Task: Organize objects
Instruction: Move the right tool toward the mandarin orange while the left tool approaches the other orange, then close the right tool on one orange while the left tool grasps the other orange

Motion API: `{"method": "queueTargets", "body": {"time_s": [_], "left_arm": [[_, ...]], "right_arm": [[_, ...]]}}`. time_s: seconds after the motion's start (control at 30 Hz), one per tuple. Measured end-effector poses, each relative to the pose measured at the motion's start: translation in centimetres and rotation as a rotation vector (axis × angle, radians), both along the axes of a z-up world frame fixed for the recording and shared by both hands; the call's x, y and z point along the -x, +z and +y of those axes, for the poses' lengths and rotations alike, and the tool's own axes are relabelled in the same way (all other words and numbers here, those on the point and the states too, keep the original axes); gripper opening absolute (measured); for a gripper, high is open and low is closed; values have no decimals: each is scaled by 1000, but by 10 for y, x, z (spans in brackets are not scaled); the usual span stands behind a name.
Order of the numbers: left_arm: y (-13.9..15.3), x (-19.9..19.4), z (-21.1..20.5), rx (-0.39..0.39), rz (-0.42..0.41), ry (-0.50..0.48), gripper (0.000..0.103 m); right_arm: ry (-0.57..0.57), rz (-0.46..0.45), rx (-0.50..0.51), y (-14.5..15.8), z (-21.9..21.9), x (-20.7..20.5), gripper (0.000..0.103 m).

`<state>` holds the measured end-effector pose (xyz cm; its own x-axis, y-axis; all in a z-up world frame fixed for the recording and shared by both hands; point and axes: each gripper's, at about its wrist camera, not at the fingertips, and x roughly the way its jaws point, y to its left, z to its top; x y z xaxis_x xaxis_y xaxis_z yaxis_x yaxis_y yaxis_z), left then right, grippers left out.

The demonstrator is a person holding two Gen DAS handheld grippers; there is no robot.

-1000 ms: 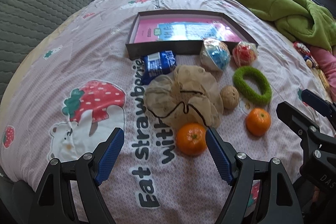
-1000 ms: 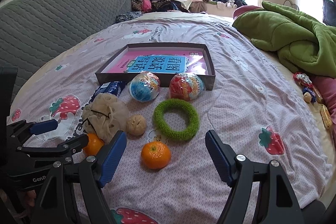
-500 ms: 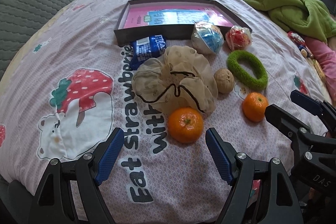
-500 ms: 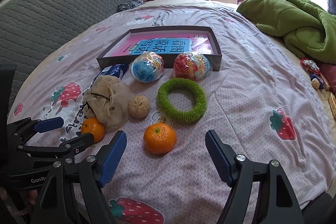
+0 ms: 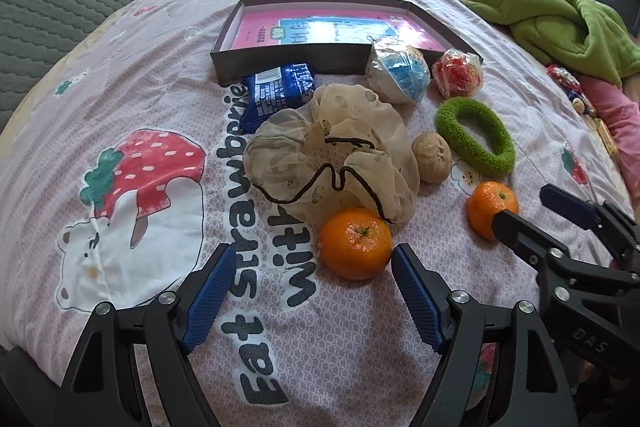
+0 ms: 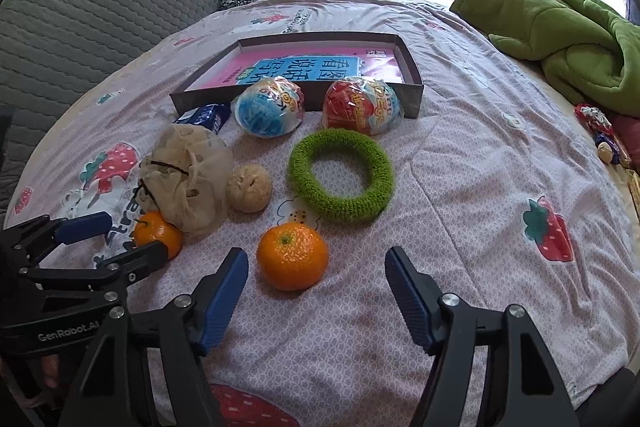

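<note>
On the strawberry-print bedspread lie two oranges, a beige scrunchie (image 5: 332,155), a walnut (image 5: 431,157), a green ring (image 5: 474,135), a blue packet (image 5: 278,93), a blue-wrapped ball (image 5: 398,71) and a red-wrapped ball (image 5: 458,73), all in front of a shallow dark box (image 5: 280,61) holding a pink book. My left gripper (image 5: 310,295) is open, its jaws just short of the left orange (image 5: 355,243). My right gripper (image 6: 316,293) is open, just short of the right orange (image 6: 293,255).
A green blanket (image 6: 560,35) is heaped at the right. A grey quilted headboard (image 6: 100,27) runs along the left. Clothes pile up by the window at the back. Small toys (image 6: 600,135) lie at the bed's right edge.
Both grippers have moved forward and lower toward the oranges, which now sit close to the fingertips. Jaws stay open. No object has moved.
</note>
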<state>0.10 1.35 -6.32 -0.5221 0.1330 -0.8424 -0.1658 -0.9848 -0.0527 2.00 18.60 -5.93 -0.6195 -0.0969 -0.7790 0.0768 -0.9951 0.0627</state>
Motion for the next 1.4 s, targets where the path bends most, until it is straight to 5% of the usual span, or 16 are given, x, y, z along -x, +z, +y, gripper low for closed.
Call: {"method": "queueTargets", "body": {"time_s": [0.4,0.9,1.4], "left_arm": [[-6,4,4,-12,-9,-21,79],[-11,9,7,-90,-17,-79,40],[-10,8,3,-128,-4,-91,39]], "right_arm": [[13,-30,34,-9,1,7,64],[57,-36,20,-18,-14,12,42],[63,0,46,-11,-10,8,42]]}}
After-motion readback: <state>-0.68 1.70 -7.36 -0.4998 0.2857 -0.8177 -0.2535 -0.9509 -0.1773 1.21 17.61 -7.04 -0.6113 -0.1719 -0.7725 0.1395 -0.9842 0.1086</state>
